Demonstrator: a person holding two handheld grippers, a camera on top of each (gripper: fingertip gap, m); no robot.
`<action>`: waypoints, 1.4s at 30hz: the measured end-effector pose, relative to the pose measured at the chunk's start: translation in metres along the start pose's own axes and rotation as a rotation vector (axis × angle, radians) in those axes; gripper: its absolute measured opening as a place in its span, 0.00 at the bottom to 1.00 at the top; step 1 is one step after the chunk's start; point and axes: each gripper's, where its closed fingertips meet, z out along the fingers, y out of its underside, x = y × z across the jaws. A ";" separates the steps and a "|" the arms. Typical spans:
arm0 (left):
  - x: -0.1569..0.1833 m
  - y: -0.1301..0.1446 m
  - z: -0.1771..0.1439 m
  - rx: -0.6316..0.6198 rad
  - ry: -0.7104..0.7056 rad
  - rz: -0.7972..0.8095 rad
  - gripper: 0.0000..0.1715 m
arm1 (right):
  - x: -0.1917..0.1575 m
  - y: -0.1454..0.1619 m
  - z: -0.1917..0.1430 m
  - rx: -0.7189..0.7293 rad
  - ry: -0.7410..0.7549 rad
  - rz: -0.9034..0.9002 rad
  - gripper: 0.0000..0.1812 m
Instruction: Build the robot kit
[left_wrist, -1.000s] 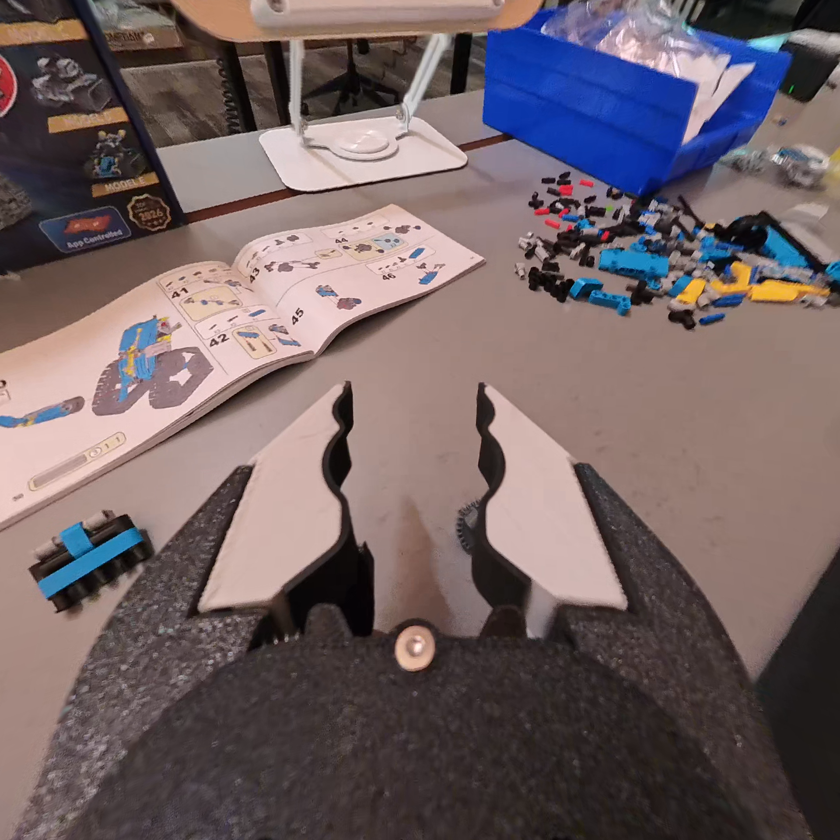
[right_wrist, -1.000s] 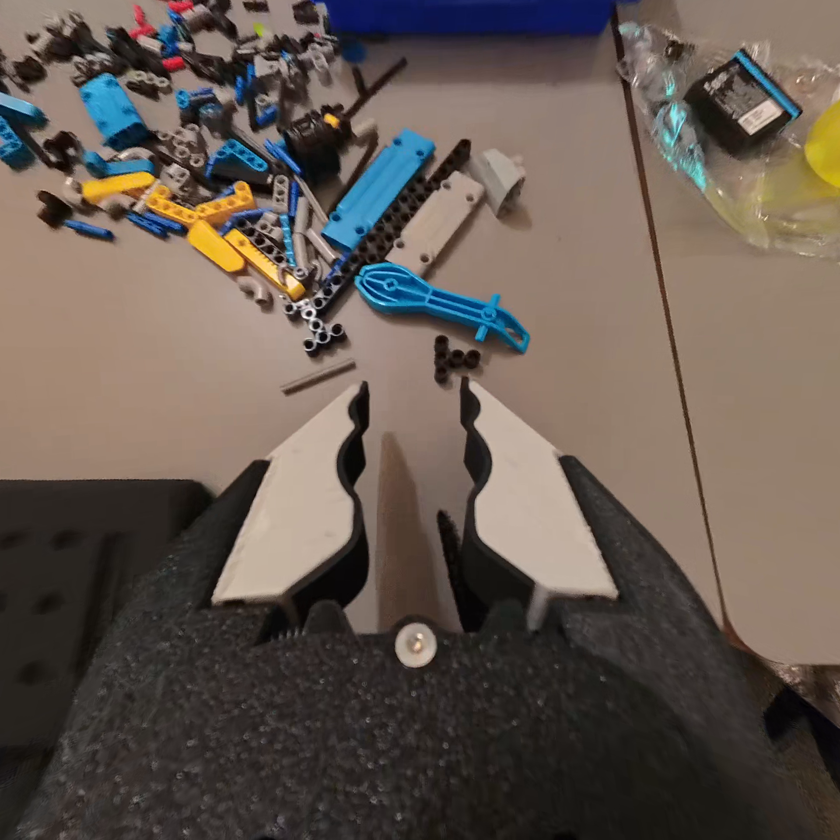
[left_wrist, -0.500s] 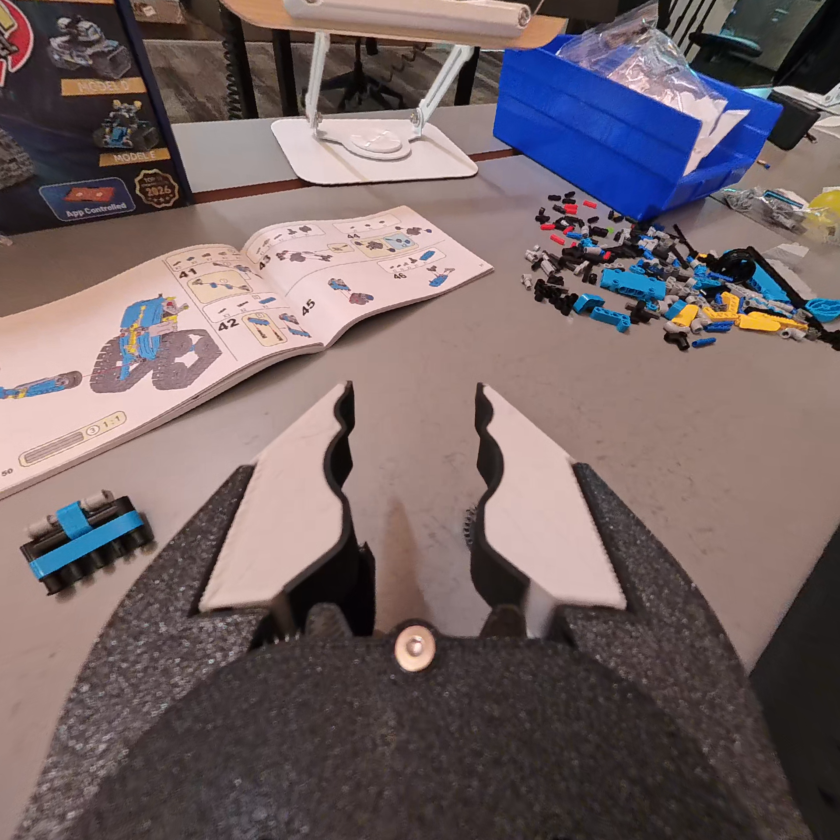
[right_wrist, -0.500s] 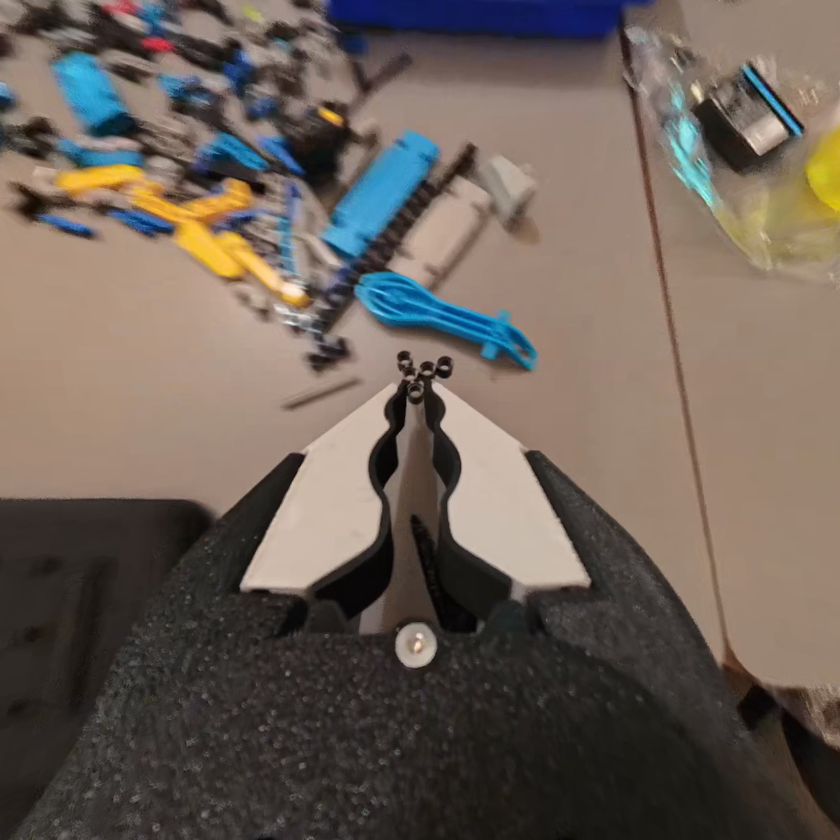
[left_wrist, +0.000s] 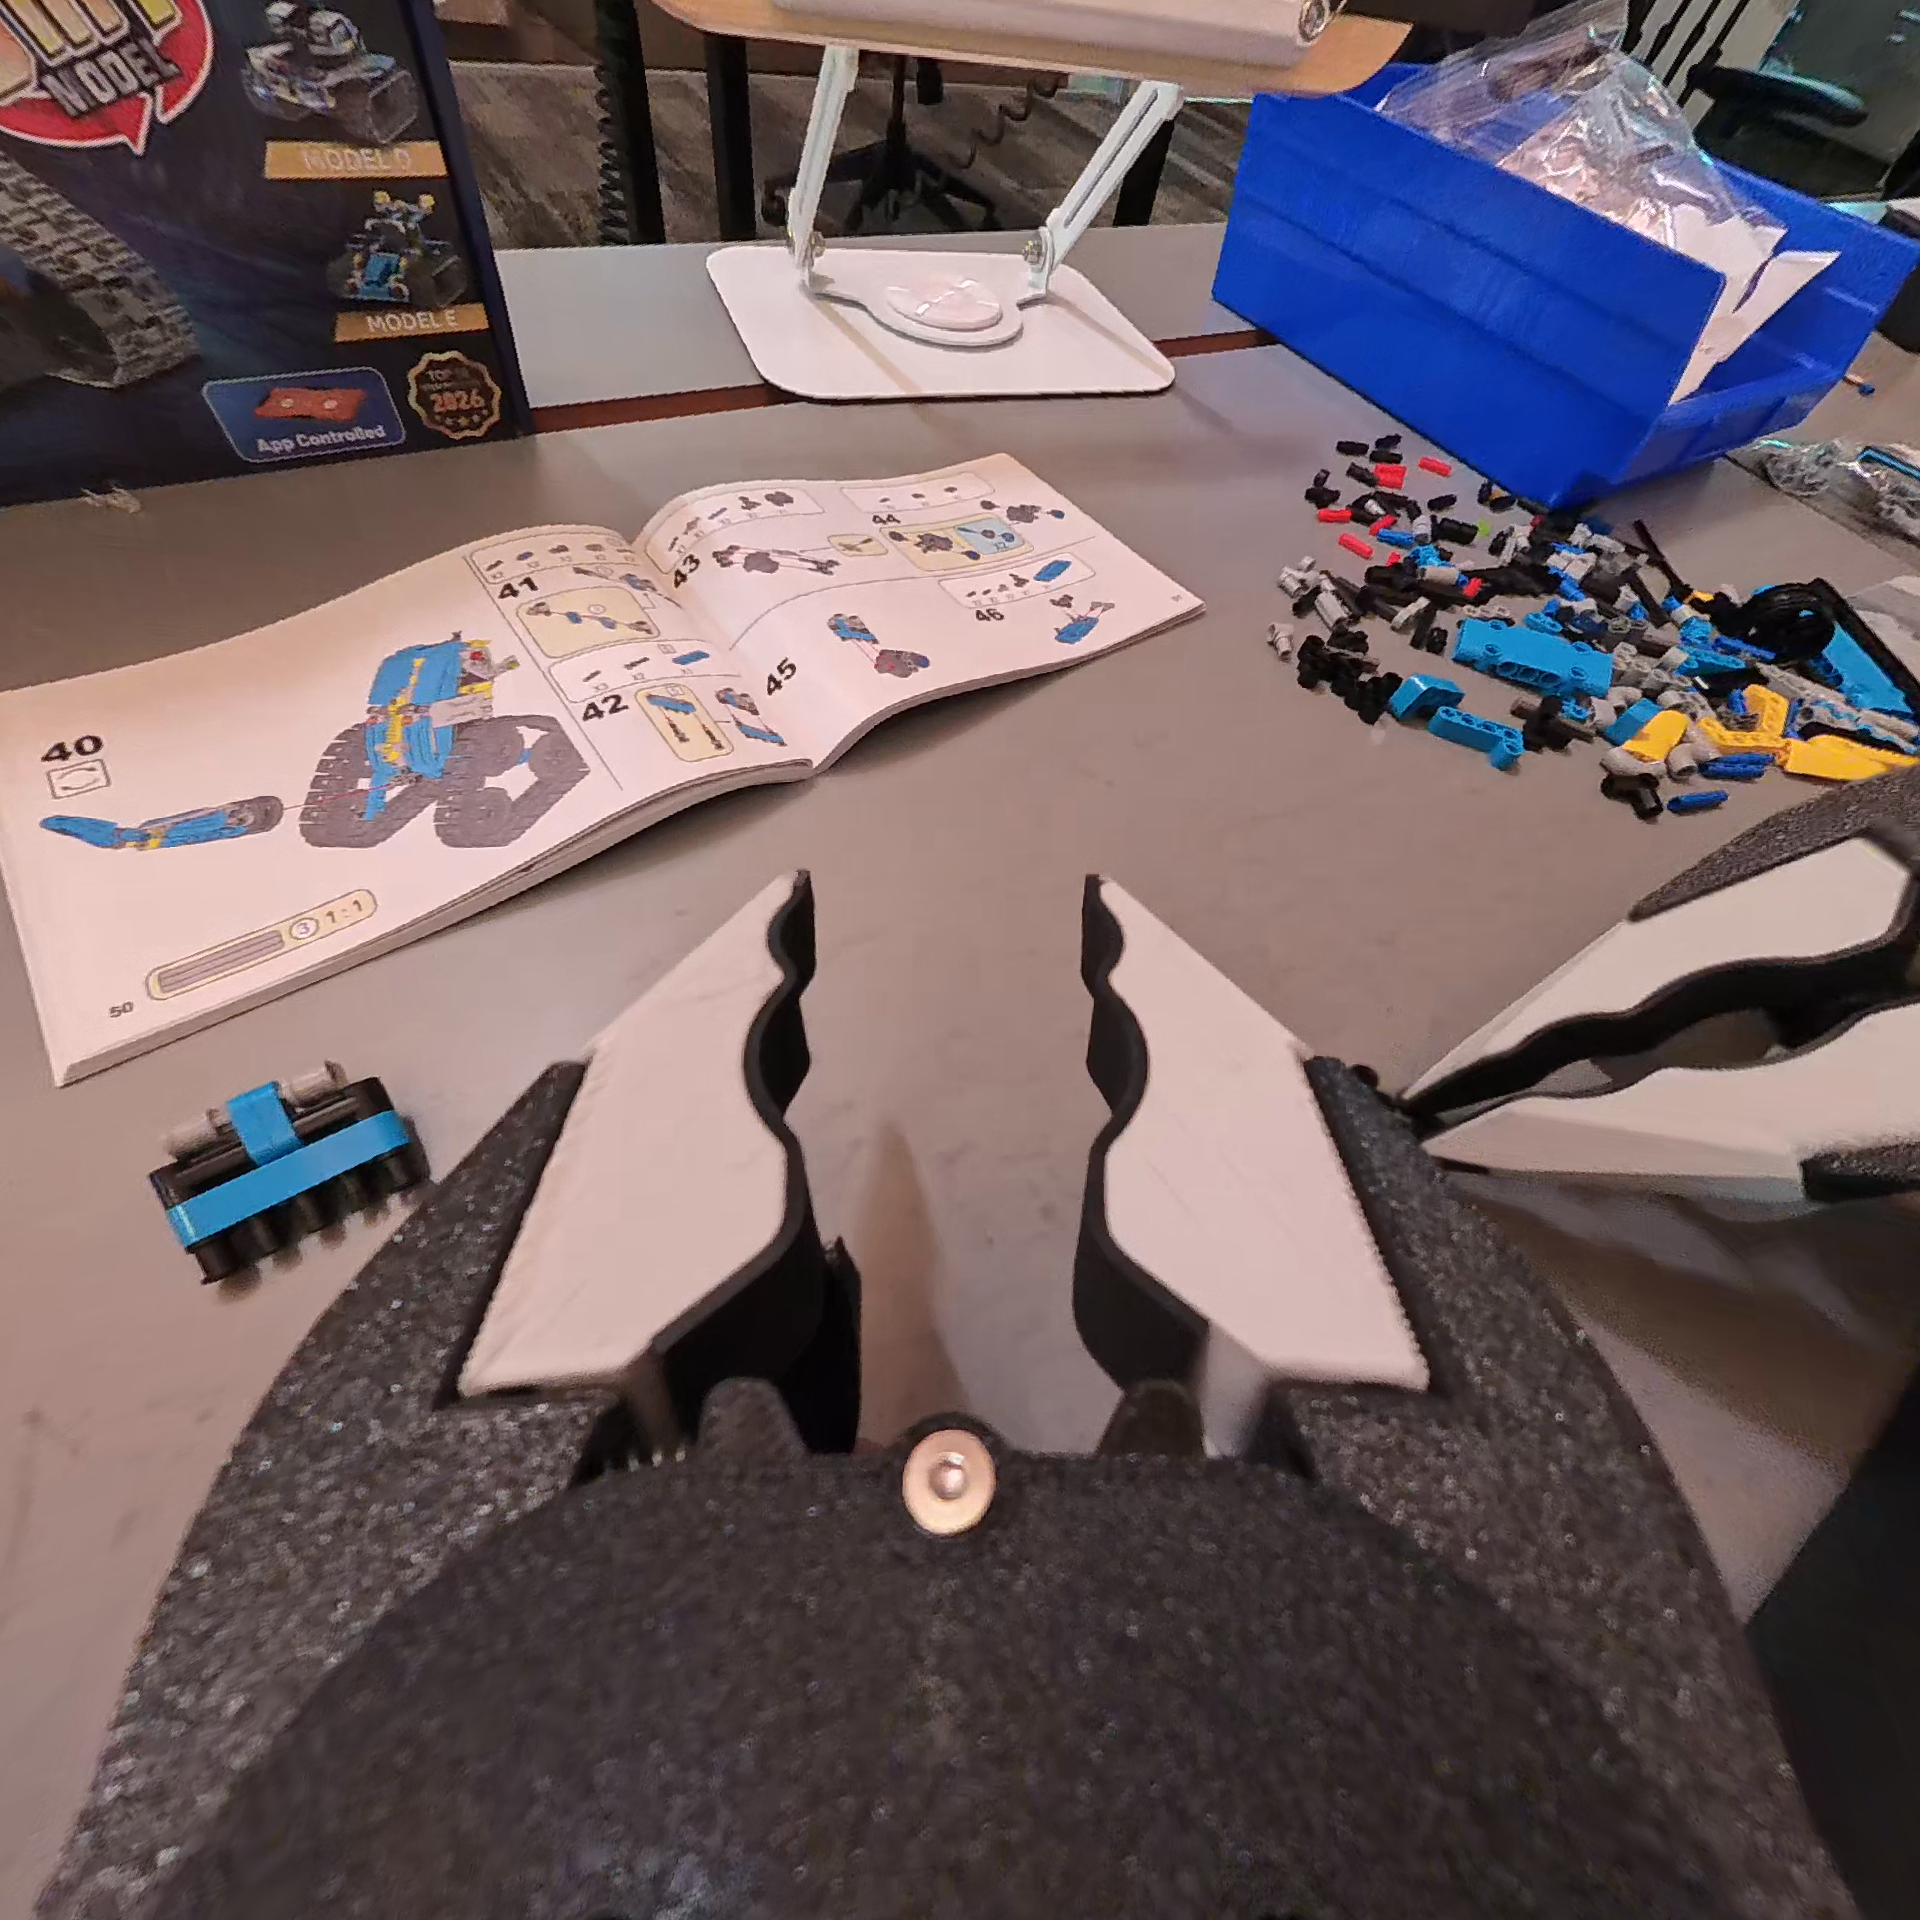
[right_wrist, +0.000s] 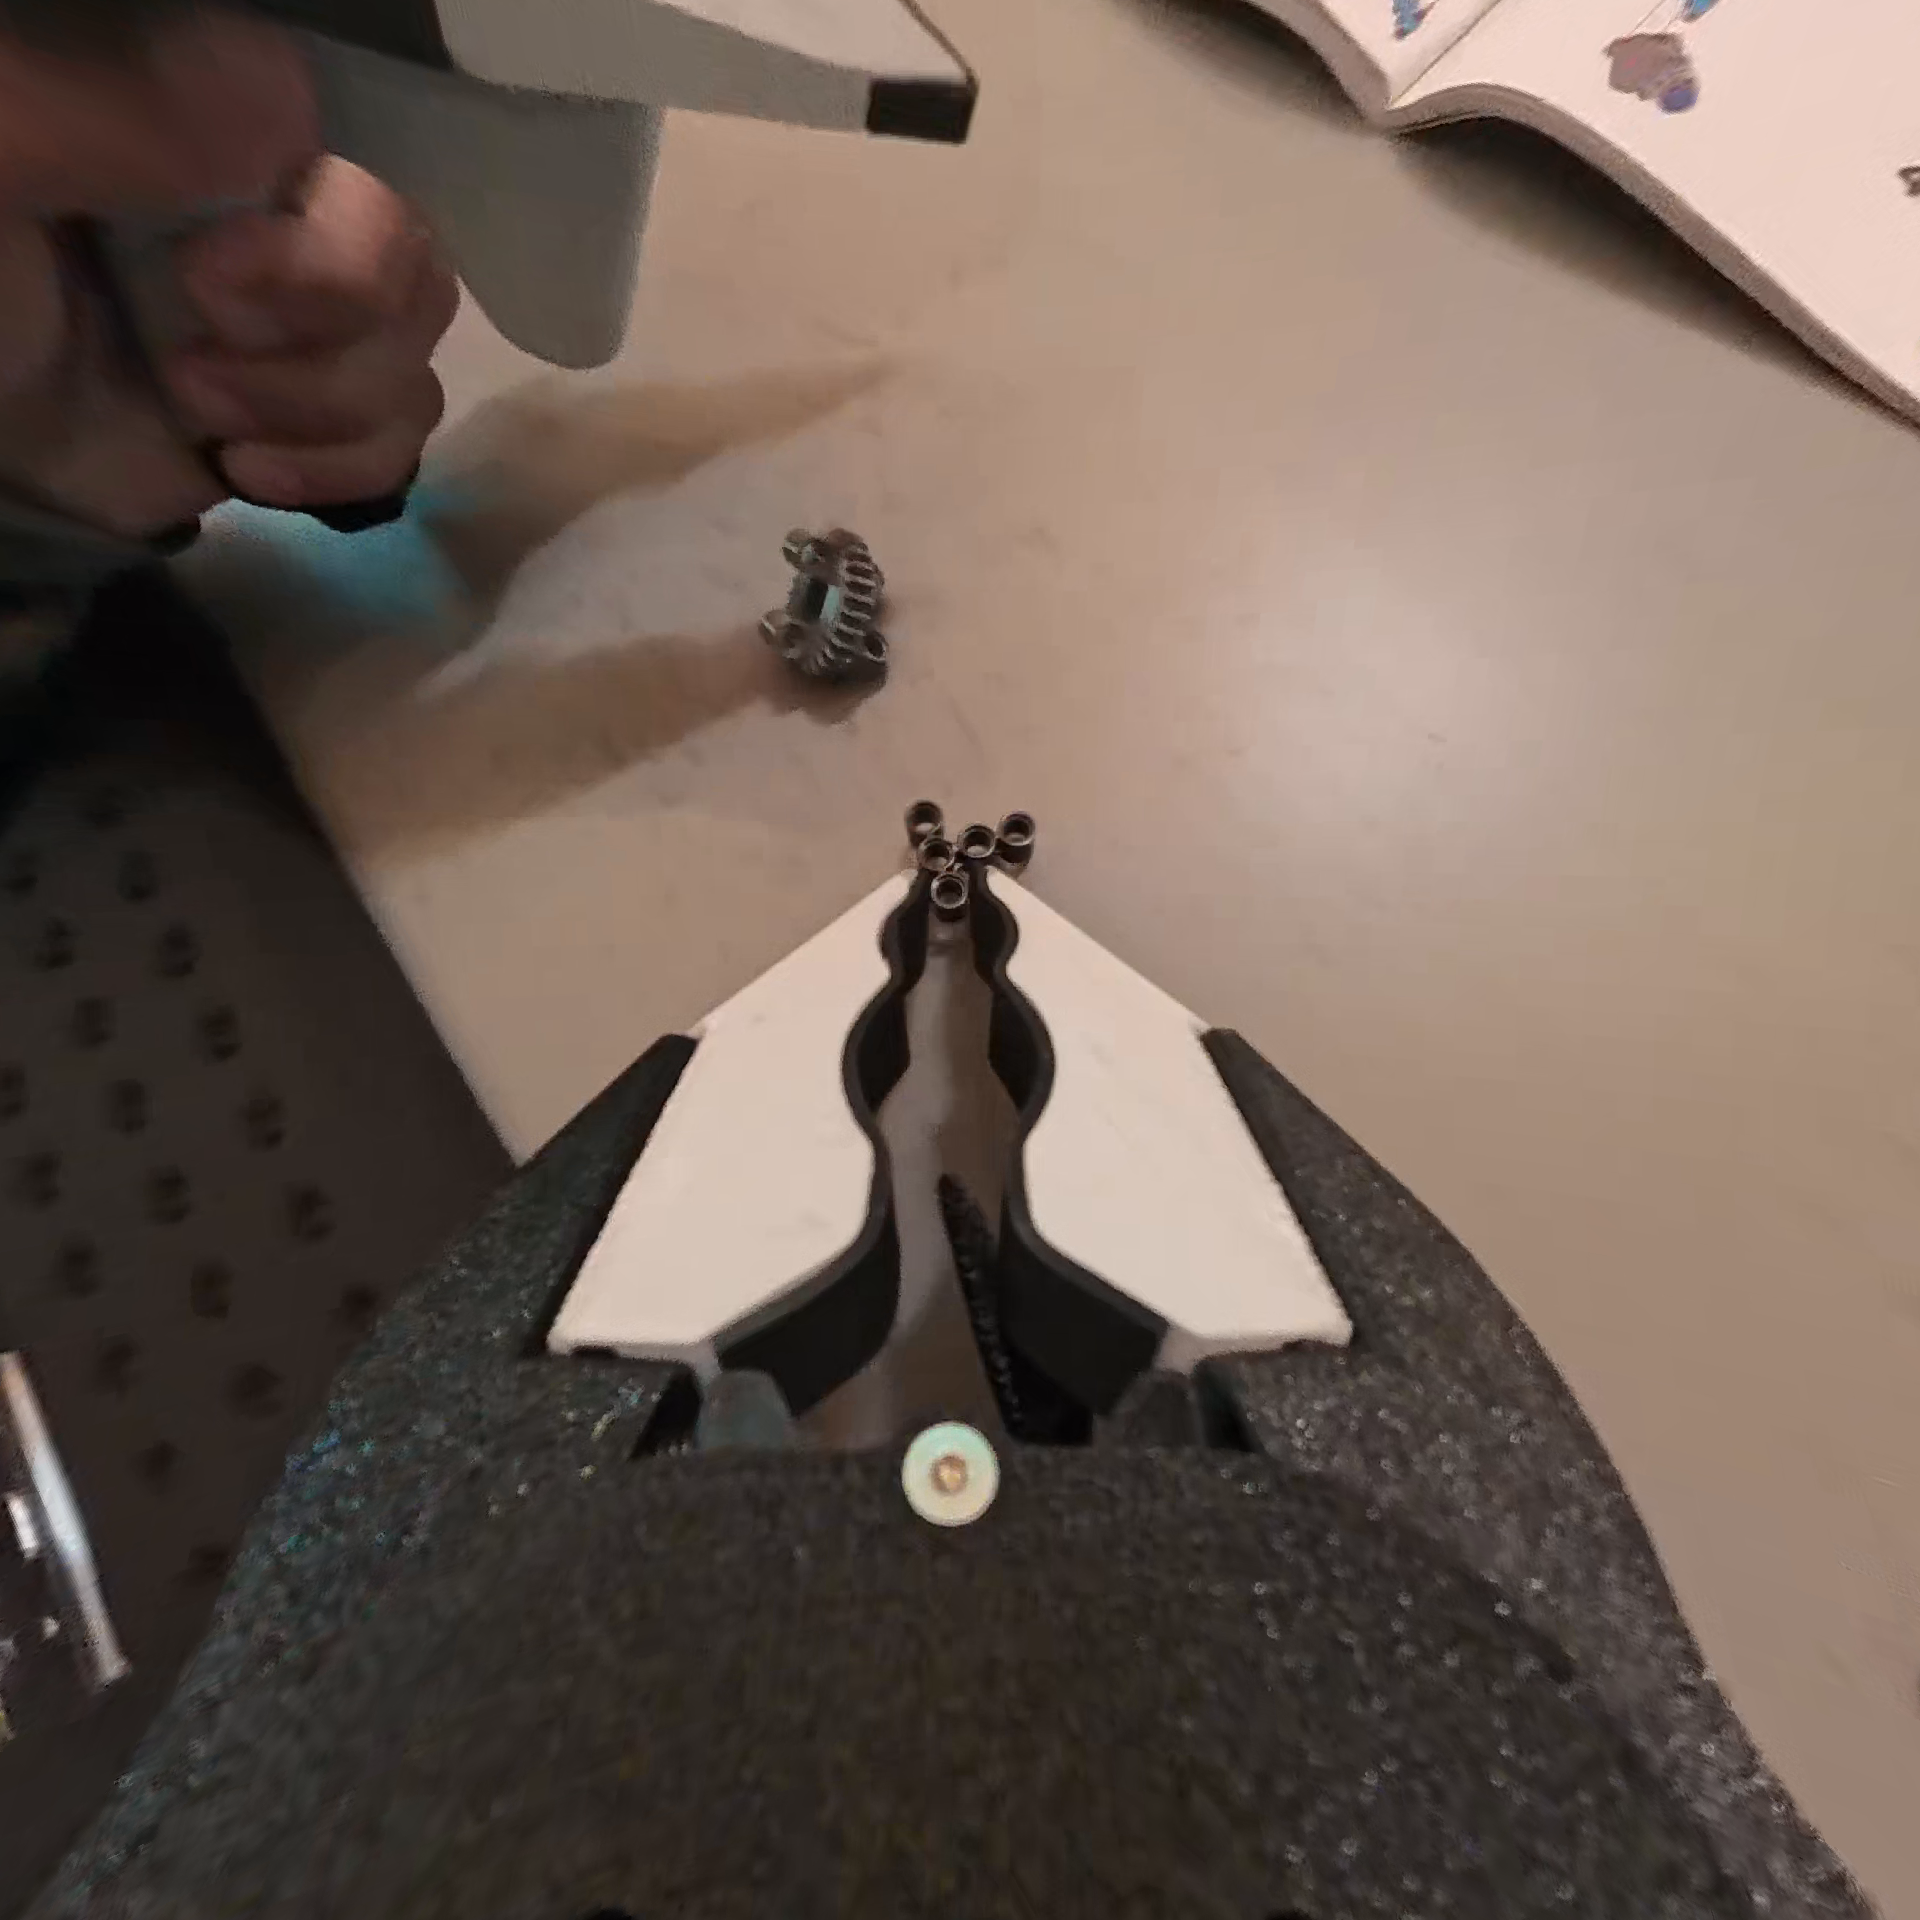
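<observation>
A small black connector piece with round holes sits pinched at the fingertips of the right gripper, just above the grey table. A dark gear piece lies on the table ahead. The left gripper hangs released and empty, near an open instruction booklet and a small blue-and-black assembly.

Grey table: booklet, loose bricks.

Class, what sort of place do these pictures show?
Probably a hobby workbench for building a brick kit: an open paper instruction booklet, a scattered pile of small plastic bricks, and a blue plastic bin on the grey table.
</observation>
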 end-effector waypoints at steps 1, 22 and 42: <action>0.000 0.001 0.000 -0.004 0.001 -0.001 0.30 | 0.002 0.003 0.002 -0.013 0.020 -0.015 0.04; 0.009 0.006 0.003 -0.029 0.022 0.033 0.30 | 0.187 0.201 -0.224 0.105 0.652 0.568 0.17; 0.012 0.003 0.000 -0.011 0.037 0.032 0.27 | 0.022 0.024 -0.067 0.107 0.173 0.066 0.00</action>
